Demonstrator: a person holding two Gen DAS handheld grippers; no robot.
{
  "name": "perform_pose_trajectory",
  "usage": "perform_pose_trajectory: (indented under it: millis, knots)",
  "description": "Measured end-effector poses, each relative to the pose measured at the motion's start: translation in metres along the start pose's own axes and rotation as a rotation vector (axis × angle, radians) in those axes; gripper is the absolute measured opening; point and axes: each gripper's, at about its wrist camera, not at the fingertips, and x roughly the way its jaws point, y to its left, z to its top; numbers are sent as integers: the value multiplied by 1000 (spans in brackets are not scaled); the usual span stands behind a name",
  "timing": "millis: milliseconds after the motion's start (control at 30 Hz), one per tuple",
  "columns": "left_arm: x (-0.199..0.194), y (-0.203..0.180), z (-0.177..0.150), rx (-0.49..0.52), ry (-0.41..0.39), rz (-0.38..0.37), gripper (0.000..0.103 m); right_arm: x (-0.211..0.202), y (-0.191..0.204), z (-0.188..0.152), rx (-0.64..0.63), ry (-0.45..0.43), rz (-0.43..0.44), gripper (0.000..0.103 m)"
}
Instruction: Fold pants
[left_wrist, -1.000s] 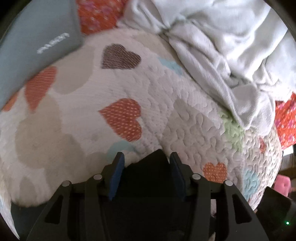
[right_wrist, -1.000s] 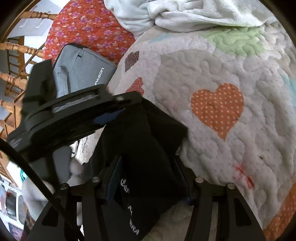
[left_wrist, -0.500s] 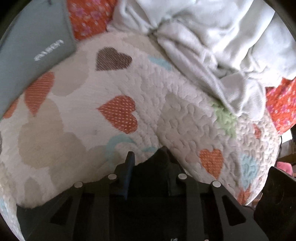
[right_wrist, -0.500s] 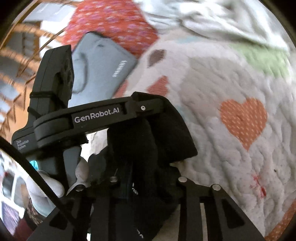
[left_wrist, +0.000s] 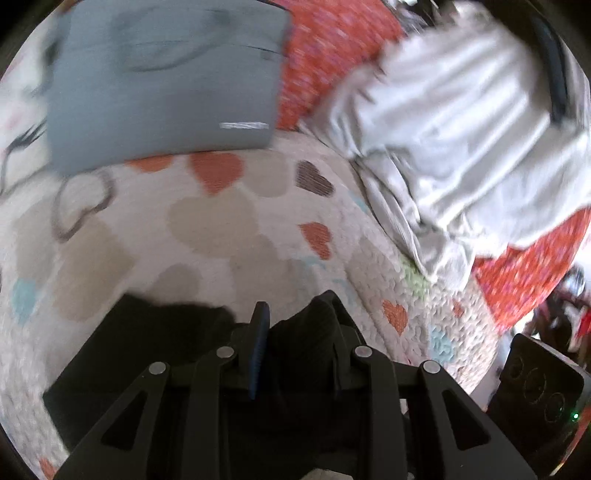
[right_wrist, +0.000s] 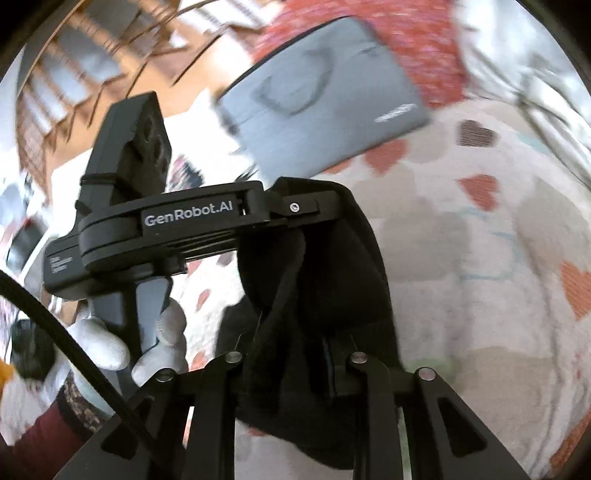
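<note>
Both tongs, spread a second ago, now pinch the black pants (left_wrist: 306, 332); right tongs (right_wrist: 295, 354) closing.

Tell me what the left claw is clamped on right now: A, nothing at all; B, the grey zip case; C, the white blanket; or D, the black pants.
D: in the left wrist view the left claw has bunched fabric of the black pants pinched between its fingers, above the heart-print quilt.
</note>
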Motion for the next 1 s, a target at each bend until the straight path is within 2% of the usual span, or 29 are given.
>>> perform_pose_trajectory:
  millis: [200,300,400,533,733,833,867,900,1000]
  knots:
    - [-52,82,-37,-200,-82,-3,25,48,55,-10,-107,127,32,24]
    - [-60,116,-54,-275,-100,13,25,79,75,-22,-159,194,13,24]
    - [-69,152,-70,-358,-119,-2,25,109,88,-37,-199,252,-15,24]
    - [-81,178,-85,-408,-140,-16,25,126,104,-48,-241,284,-27,24]
    - [-95,197,-103,-489,-195,-38,25,140,120,-53,-287,324,-34,28]
    - [-105,205,-112,-520,-221,-18,28,140,129,-60,-340,335,-26,49]
    - [-108,208,-115,-531,-229,-12,28,141,131,-63,-355,341,-26,61]
    - [-110,211,-117,-541,-234,-5,30,140,135,-66,-370,349,-18,66]
    - [-122,223,-126,-584,-254,18,30,136,146,-74,-403,355,-3,66]
